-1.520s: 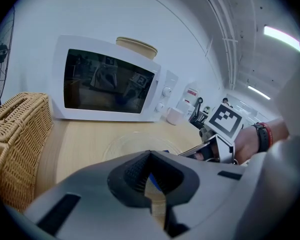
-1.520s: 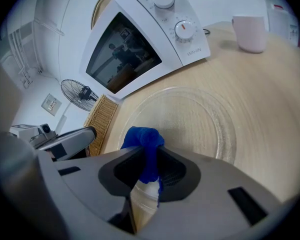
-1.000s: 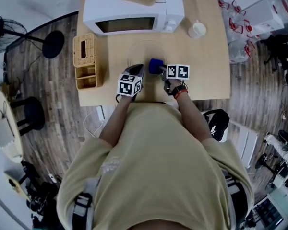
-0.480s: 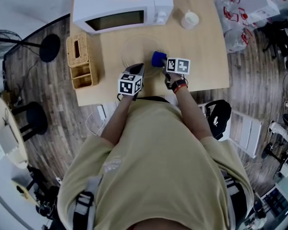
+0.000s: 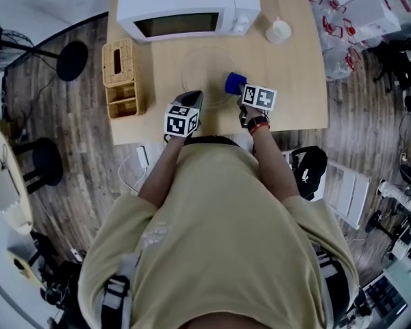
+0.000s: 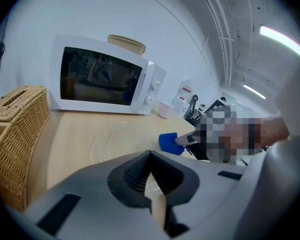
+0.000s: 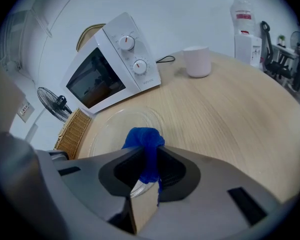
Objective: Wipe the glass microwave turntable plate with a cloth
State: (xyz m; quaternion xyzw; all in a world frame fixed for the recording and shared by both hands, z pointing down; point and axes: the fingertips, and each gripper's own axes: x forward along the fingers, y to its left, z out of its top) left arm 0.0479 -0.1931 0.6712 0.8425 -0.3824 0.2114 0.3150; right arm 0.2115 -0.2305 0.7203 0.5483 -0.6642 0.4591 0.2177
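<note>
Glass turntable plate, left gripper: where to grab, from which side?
Probably the near-left rim, approached low from the person's side. The glass turntable plate lies flat on the table, so only its thin edge is pinchable; the microwave crowds the far side, the blue cloth the right.

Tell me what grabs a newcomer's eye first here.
The bright blue cloth stands out, pinched in the shut right tool over the right side of the clear glass plate at mid-table. Next comes the white microwave at the table's far edge, with a wicker box on the left. The left tool is shut on nothing by the plate's near rim.
</note>
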